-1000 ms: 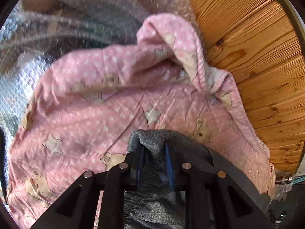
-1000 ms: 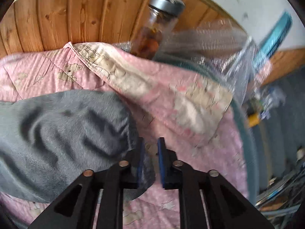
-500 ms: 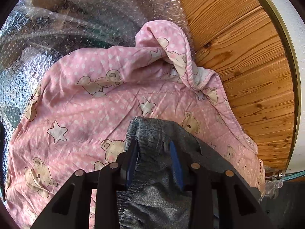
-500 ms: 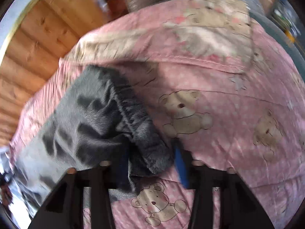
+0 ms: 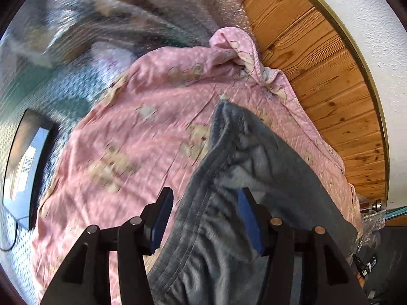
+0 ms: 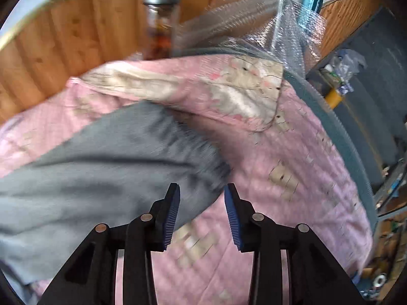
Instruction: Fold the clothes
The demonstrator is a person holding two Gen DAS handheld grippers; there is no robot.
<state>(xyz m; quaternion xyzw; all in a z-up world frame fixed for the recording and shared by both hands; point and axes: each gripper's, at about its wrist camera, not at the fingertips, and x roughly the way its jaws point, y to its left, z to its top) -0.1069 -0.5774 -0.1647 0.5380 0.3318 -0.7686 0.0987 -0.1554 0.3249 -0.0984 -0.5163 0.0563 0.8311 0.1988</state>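
A grey knit garment point(image 5: 254, 165) with an elastic waistband lies rumpled on a pink bear-print quilt point(image 5: 140, 139). My left gripper point(image 5: 204, 208) is open, its blue pads wide apart on either side of the waistband, gripping nothing. In the right wrist view the same grey garment point(image 6: 114, 157) spreads to the left over the quilt point(image 6: 292, 178). My right gripper point(image 6: 202, 203) is open just behind the garment's corner, which shows between the fingers. This view is motion-blurred.
Wooden wall panelling point(image 5: 318, 71) runs behind the quilt. A glass bottle with a metal cap point(image 6: 160, 25) stands at the back. Bubble wrap point(image 5: 127, 20) is piled beyond the quilt. A dark screen point(image 5: 23, 167) lies at the left, cluttered shelves point(image 6: 340, 76) at the right.
Both grippers were shut on the grey garment a second ago. Both have opened and let it go, and the garment now lies on the quilt. The cameras have drawn back slightly.
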